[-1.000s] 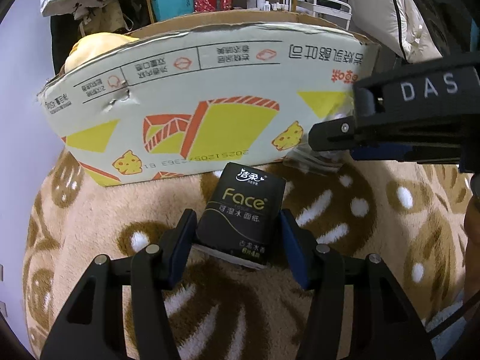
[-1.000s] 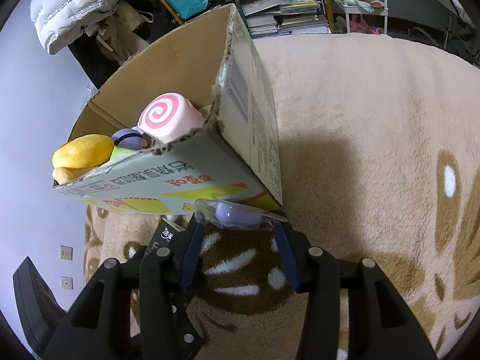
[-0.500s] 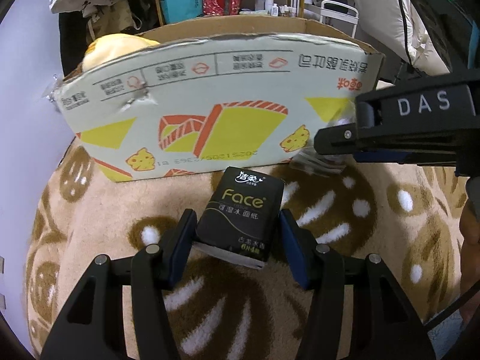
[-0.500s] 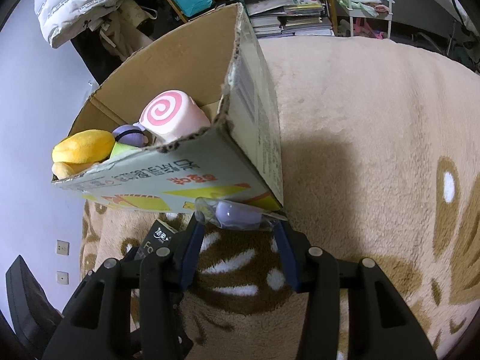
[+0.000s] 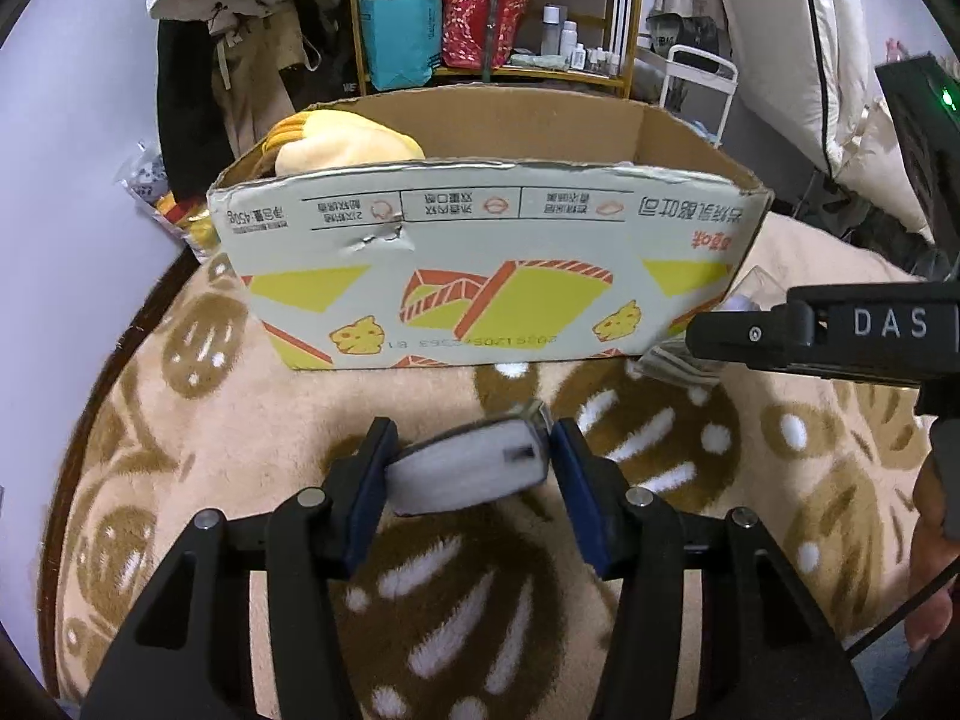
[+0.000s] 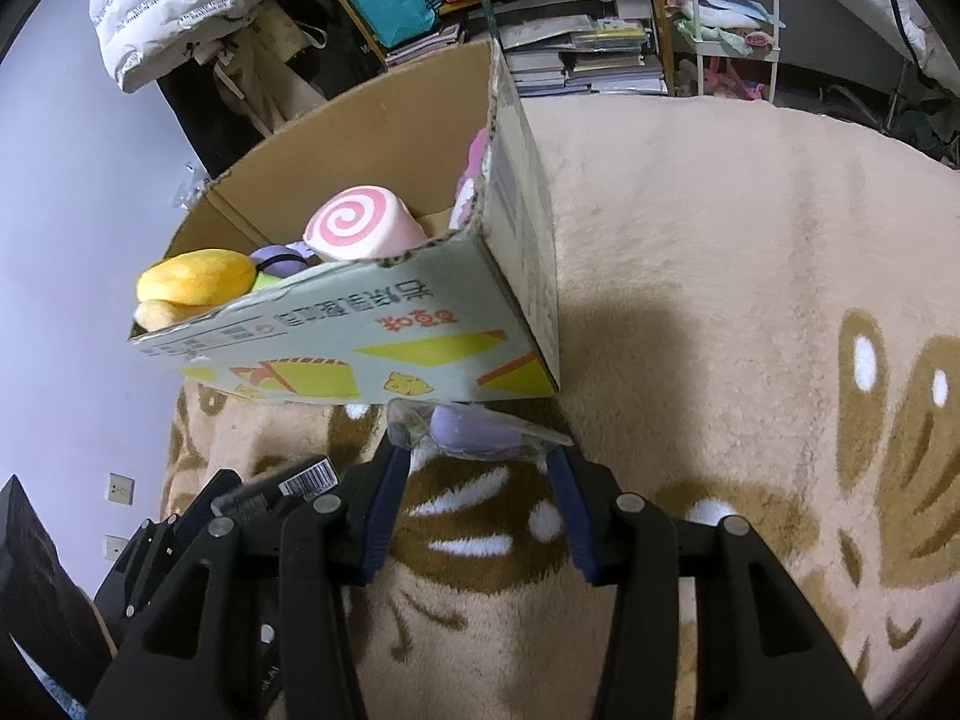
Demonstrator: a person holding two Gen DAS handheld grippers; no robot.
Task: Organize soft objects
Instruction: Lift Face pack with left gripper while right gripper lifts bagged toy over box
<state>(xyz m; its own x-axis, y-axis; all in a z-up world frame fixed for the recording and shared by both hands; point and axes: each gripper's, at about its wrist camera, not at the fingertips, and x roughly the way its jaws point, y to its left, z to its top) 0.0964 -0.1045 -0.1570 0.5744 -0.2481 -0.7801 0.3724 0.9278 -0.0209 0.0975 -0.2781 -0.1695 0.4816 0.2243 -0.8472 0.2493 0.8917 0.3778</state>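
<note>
My left gripper (image 5: pixel 474 450) grips a small tissue pack (image 5: pixel 468 471) above the rug, its jaws closing on the pack's sides. The pack is tipped, so its white end faces the camera. The printed cardboard box (image 5: pixel 480 276) stands just beyond, open at the top. My right gripper (image 6: pixel 477 456) is shut on a clear plastic bag holding a purple soft thing (image 6: pixel 468 432), right at the box's near corner (image 6: pixel 540 378). Inside the box lie a pink swirl plush (image 6: pixel 360 228), a yellow plush (image 6: pixel 192 276) and a purple one (image 6: pixel 276 258).
A beige rug with brown patterns (image 6: pixel 750 300) covers the floor. Behind the box stand a shelf with bags and bottles (image 5: pixel 498 12), hanging coats (image 5: pixel 240 60) and a white wire rack (image 5: pixel 696 72). A pale wall (image 6: pixel 72 180) runs along the left.
The left gripper rose with the tissue pack, which tipped from its black printed face to its white end. The right gripper and its bag lifted slightly; more of the box's inside shows.
</note>
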